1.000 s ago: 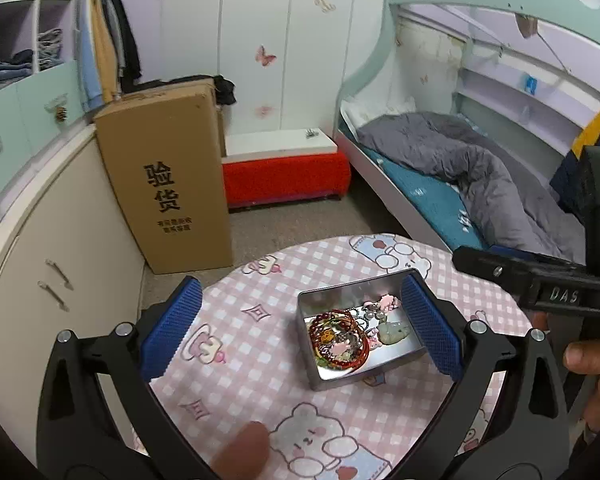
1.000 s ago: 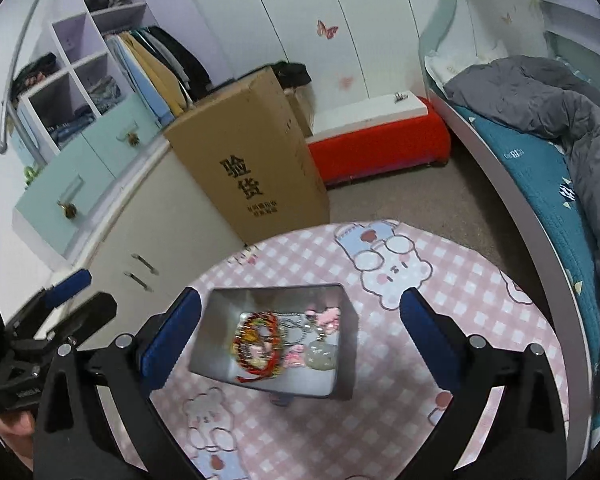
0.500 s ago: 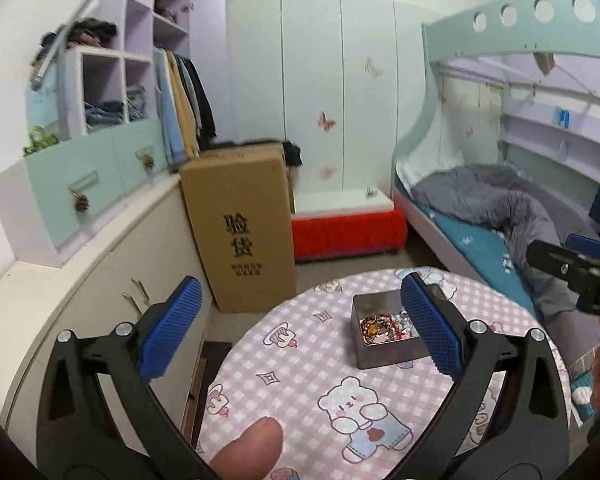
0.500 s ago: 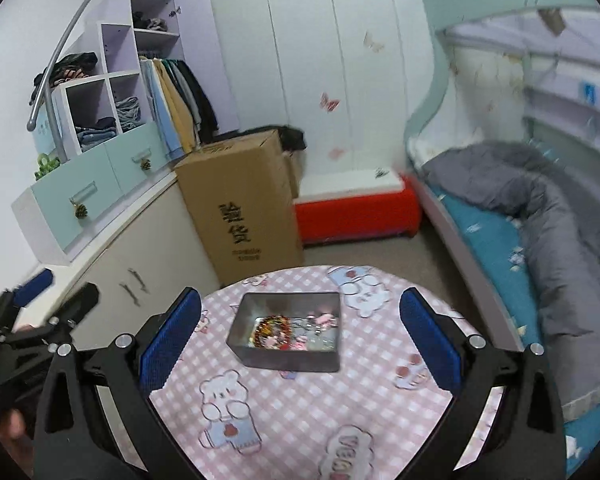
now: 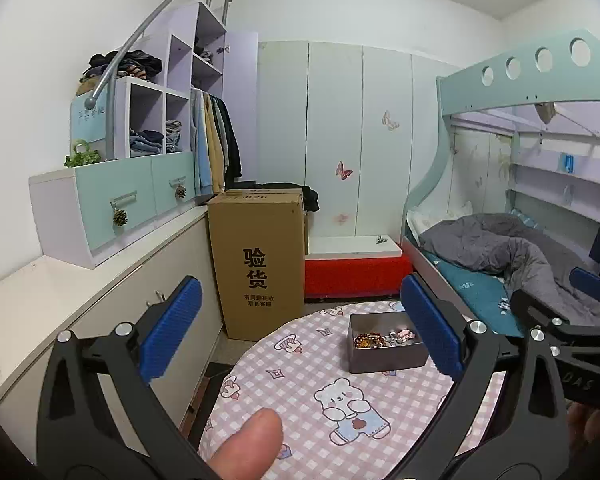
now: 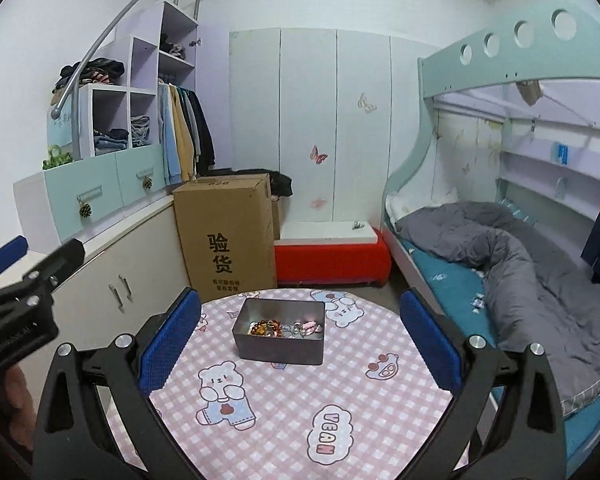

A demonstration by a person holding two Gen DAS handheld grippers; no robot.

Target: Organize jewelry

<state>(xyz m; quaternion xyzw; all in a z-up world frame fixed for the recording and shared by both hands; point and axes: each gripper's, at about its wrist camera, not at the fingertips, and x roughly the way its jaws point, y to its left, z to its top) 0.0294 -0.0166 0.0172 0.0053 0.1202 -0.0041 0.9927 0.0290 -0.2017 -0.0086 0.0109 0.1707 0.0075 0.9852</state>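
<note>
both my grippers are held up and back from the round table (image 6: pixel 380 364), fingers spread wide, nothing between them. left gripper (image 5: pixel 300 332) sits off the table's left edge, right gripper (image 6: pixel 300 340) faces the table square on. metal tin (image 6: pixel 279 335) stands on the pink checked cloth toward the table's far side, well apart from both sets of fingers; jewelry (image 6: pixel 286 327) lies in a heap inside it: amber-red bead bracelet on the left, pinkish and silvery bits on the right, too small to sort out. wide bare cloth between me and the tin, free room on all sides of it. cardboard box (image 6: pixel 224 236) stands on the floor just past the far table edge, bed (image 6: pixel 500 256) along the right. in the left view the tin's right end is hidden behind my blue pad (image 5: pixel 428 330), and a thumb tip (image 5: pixel 252 444) pokes in at the bottom. near table rim is cut off by the gripper frames in both views.
</note>
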